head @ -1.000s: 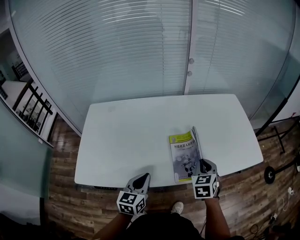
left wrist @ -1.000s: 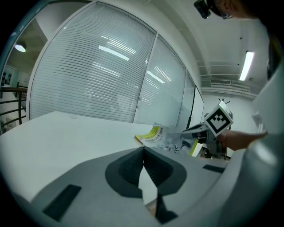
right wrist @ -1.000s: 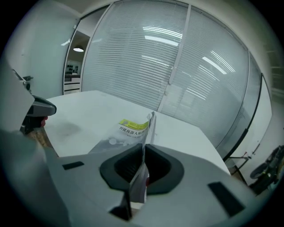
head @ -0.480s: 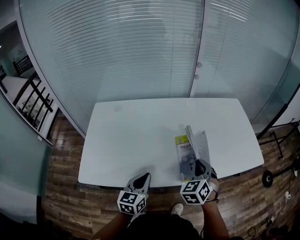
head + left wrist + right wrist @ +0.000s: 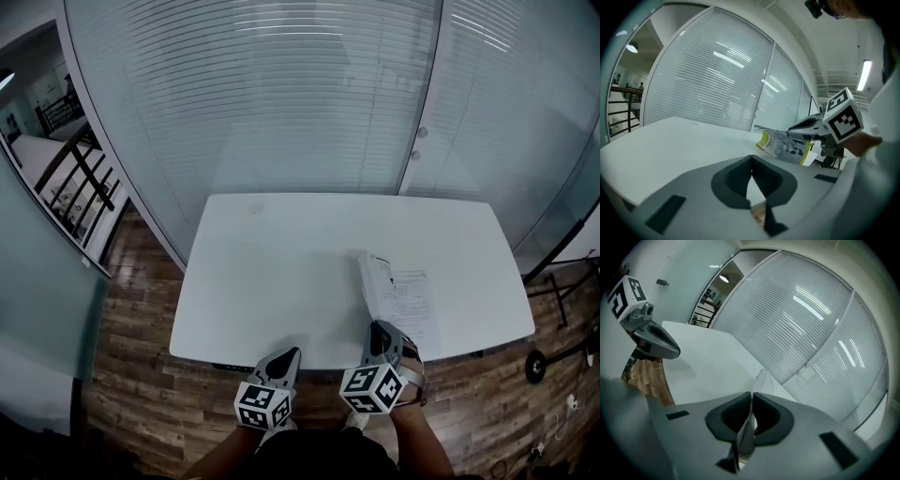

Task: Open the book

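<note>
The book (image 5: 411, 302) lies near the front right of the white table (image 5: 281, 253), its white inner page showing. Its cover and first leaves (image 5: 371, 281) stand raised along the left side, and the yellow and grey cover (image 5: 785, 144) faces the left gripper view. My right gripper (image 5: 380, 330) is shut on that raised edge, which shows as a thin sheet (image 5: 763, 379) pinched between the pads of the right gripper (image 5: 751, 398). At the table's front edge, left of the book and apart from it, my left gripper (image 5: 289, 354) is shut on nothing (image 5: 751, 160).
A glass wall with blinds (image 5: 309, 103) runs behind the table. Wooden floor (image 5: 131, 309) surrounds it, with a black railing (image 5: 84, 178) at the left. The table's front edge (image 5: 319, 361) lies just under both grippers.
The right gripper has swung the cover up and over to the left, rolling as it went. The closed book now shows a white inner page. The left gripper shifted slightly.
</note>
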The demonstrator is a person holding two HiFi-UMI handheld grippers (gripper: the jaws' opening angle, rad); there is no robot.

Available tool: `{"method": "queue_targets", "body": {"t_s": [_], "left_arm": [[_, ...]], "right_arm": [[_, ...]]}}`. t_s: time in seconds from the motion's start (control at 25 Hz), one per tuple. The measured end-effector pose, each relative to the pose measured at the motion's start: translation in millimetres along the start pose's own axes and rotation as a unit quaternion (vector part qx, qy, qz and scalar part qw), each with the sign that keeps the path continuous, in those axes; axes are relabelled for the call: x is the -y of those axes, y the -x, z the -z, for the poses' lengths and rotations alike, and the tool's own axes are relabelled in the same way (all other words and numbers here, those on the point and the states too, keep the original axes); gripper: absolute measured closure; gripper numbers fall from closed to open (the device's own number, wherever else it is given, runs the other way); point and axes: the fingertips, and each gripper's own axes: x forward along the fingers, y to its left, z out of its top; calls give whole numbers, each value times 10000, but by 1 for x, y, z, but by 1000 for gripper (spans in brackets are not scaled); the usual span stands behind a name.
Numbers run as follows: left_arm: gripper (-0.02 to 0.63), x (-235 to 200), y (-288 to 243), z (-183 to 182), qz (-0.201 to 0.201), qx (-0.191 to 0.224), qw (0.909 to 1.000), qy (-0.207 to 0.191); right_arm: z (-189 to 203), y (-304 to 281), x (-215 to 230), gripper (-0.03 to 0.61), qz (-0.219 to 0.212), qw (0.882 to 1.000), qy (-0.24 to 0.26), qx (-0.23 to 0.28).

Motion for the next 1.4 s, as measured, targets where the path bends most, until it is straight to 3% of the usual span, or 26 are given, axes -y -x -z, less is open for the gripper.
{"method": "queue_targets", "body": {"t_s": [0.44, 0.72, 0.84, 1.0, 1.24, 1.4], "left_arm": [[603, -31, 36, 16, -396, -120, 9991, 58], [603, -40, 50, 23, -610, -102, 9981, 30], [603, -45, 58, 25, -724, -122, 9973, 53], [603, -51, 61, 24, -859, -131, 9961, 132], [603, -48, 46, 8, -906, 14, 9959, -23], [603, -32, 36, -14, -839, 208, 9960, -234]], "right_arm": [[-32, -25, -105, 555, -772, 9937, 794, 158], [-31, -42, -165, 549, -1169, 9797, 1629, 75], [-26, -43, -181, 533, -1466, 9744, 1706, 20], [-29, -33, -194, 425, -2060, 9699, 1253, 328], [-59, -3, -149, 445, -2319, 9651, -377, 1154], [-62, 13, -96, 496, -2056, 9595, -1232, 1481]]}}
